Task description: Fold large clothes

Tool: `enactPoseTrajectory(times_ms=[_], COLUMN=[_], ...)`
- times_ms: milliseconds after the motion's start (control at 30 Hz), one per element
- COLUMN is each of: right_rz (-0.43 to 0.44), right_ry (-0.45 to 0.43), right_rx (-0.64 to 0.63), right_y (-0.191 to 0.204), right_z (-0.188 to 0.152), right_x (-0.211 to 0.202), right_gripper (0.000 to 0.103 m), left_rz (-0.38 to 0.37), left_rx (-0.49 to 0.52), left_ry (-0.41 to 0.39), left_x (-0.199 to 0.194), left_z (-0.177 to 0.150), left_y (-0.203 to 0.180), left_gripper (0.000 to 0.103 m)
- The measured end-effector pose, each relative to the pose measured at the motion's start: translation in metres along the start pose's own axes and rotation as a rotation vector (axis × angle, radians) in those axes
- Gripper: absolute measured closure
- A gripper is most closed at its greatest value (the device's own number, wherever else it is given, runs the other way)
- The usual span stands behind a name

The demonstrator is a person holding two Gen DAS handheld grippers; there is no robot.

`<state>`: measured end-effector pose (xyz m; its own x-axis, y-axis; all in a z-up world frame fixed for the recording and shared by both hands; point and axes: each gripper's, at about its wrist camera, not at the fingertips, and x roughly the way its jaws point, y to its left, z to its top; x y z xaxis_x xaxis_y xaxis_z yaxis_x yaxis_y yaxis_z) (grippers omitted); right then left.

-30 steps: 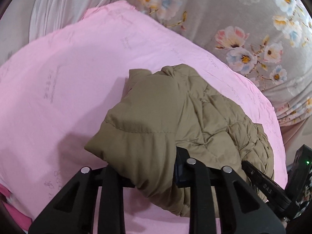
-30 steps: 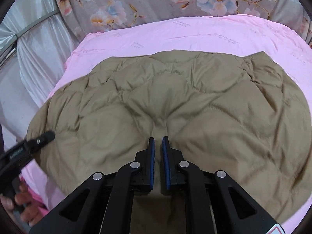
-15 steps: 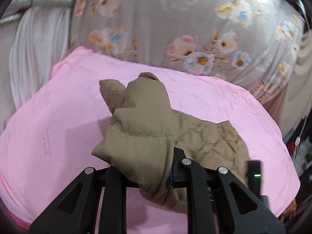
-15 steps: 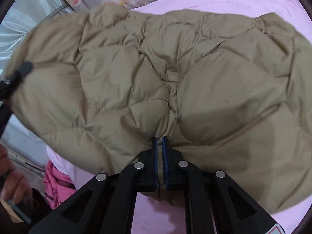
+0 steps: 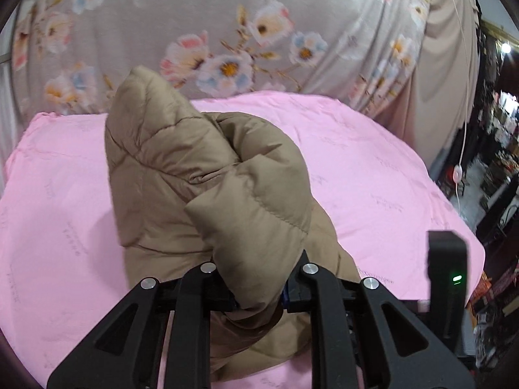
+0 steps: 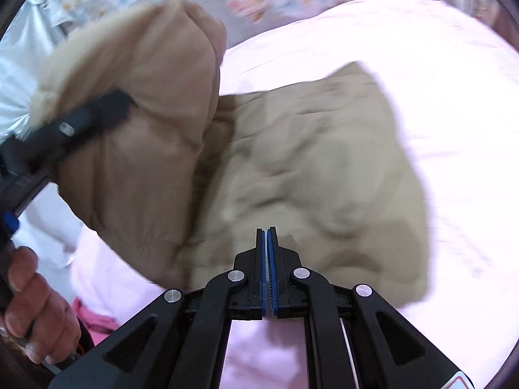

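Left claw (image 5: 259, 295) clamps a thick puffy fold of the tan quilted coat (image 5: 207, 194); the padding bulges up btw its fingers and hides the tips. A sec ago that same corner lay low over the pink bed sheet (image 5: 373, 175), w/ the coat spread flat to the right. Now the gripped part stands up in a tall bunch, its top edge rising in front of the floral cloth (image 5: 259, 32) behind the bed. View has swung too: a beige curtain (image 5: 447, 81) and a dark cluttered corner show at right, not seen before.

Right claw (image 6: 266, 249) has its blue pads nearly together. The coat's edge lies right at its tips, but blur stops me telling if cloth is pinched there. A sec ago the coat lay wide and flat ahead of this claw; half a sec ago it filled the view, lifted. Now it's doubled: the left portion hangs raised from the left claw (image 6: 97, 113) at frame left, the rest (image 6: 308, 168) crumpled on the sheet (image 6: 454, 113).

A hand (image 6: 35, 308) grips the left tool's handle at lower left. Deeper pink cloth (image 6: 94, 317) peeks out beside it at the bed's near edge.

No containers anywhere in sight.
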<state>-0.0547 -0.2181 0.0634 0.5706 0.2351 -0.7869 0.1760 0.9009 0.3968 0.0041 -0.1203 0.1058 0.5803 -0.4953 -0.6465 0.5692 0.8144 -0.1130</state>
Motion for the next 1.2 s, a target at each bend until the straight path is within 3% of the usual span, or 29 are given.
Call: enactPoseTrajectory(times_ms=[300,467,567,633,667,700,767,867,933,1033,1200], right_rz=[-0.105,-0.118,-0.082,-0.045,-0.027,-0.006,0.018,0.034,0.067,0.139,0.037], right_ry=[-0.048,-0.091,-0.124,-0.147,-0.158,-0.177,-0.209,-0.234,-0.225,-0.182,-0.135], right_rx=[0.075,0.101,0.106,0.086,0.075,0.065,0.054,0.008,0.019,0.056,0.079], right_y=[-0.044,-0.071,-0.075,-0.065,-0.062,-0.056,-0.042,-0.019,-0.016,-0.004,0.015], right_z=[-0.009,0.006,0.034,0.054,0.061,0.073,0.090,0.115,0.121,0.136,0.166], right_x=[-0.025,-0.038,-0.041,-0.047,-0.053,-0.057,-0.060,-0.058,-0.055,-0.037,-0.003], right_gripper=[0.095,0.094,0.094,0.092,0.085,0.069,0.055,0.054,0.054,0.051,0.045], left_rz=[-0.019,-0.005,-0.014,-0.050,-0.068,-0.083,-0.103,-0.133,-0.137,-0.054,0.126], left_rx=[0.065,0.068,0.054,0.028,0.019,0.007,-0.014,-0.065,-0.110,-0.174,-0.271], left_ry=[0.173,0.220,0.227,0.229,0.228,0.222,0.213,0.160,0.118,0.068,0.035], left_x=[0.068,0.081,0.078,0.067,0.060,0.050,0.033,0.000,-0.021,-0.037,-0.039], left_z=[-0.033,-0.048,-0.049,-0.046,-0.045,-0.044,-0.042,-0.035,-0.028,-0.018,0.000], left_y=[-0.049,-0.056,-0.054,-0.051,-0.049,-0.045,-0.041,-0.025,-0.008,0.029,0.096], left_gripper=[0.085,0.083,0.081,0.071,0.066,0.061,0.051,0.034,0.033,0.033,0.033])
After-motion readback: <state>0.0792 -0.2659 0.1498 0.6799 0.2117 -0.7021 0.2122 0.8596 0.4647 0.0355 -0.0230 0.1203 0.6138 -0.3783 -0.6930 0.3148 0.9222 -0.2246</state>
